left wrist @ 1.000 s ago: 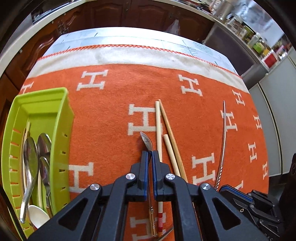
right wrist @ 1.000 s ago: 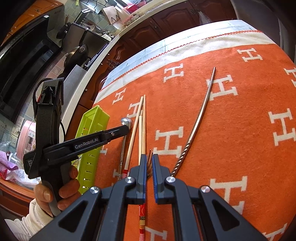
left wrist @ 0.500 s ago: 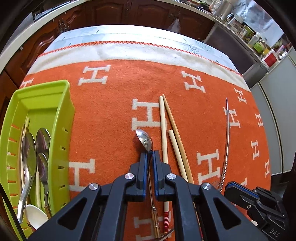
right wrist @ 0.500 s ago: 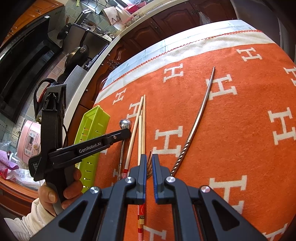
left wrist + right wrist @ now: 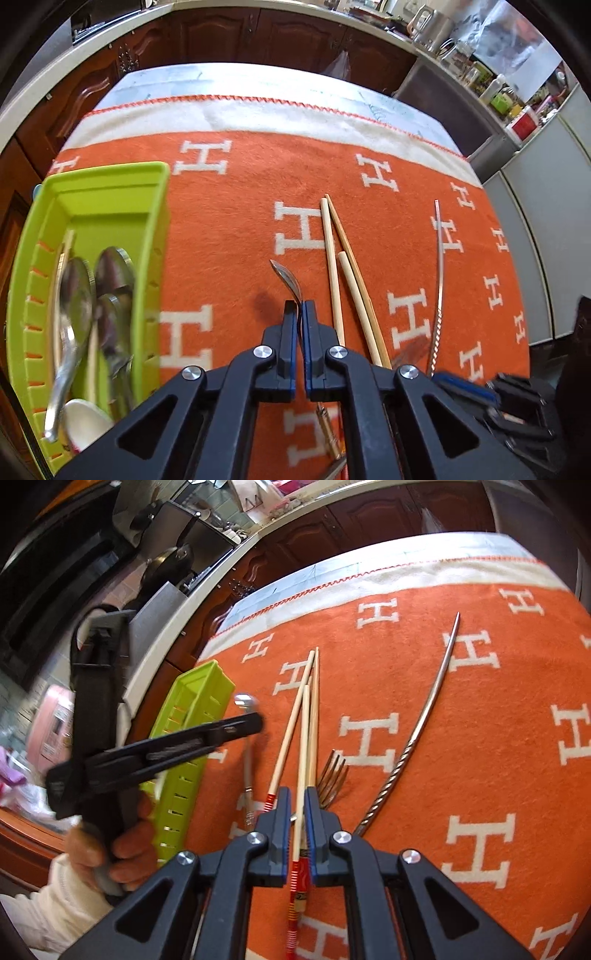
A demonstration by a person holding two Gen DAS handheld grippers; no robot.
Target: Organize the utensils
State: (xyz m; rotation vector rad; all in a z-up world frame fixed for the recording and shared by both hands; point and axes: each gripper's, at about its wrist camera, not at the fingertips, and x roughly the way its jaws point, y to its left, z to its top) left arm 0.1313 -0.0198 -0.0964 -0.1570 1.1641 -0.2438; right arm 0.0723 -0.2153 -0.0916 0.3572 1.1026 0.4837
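My left gripper is shut on a small metal spoon, holding it by the neck with the bowl tipped on edge above the orange cloth; it also shows in the right wrist view. A green plastic tray at the left holds several spoons. Wooden chopsticks lie right of the spoon. My right gripper is shut, its fingers either side of a chopstick lying on the cloth. A fork lies just right of it.
A long twisted metal skewer lies on the cloth at the right, also in the left wrist view. The orange H-pattern cloth covers the table. Kitchen cabinets and counters stand behind.
My left gripper has lifted the spoon off the cloth and turned it on edge, drifting slightly left. The right gripper has hardly moved.
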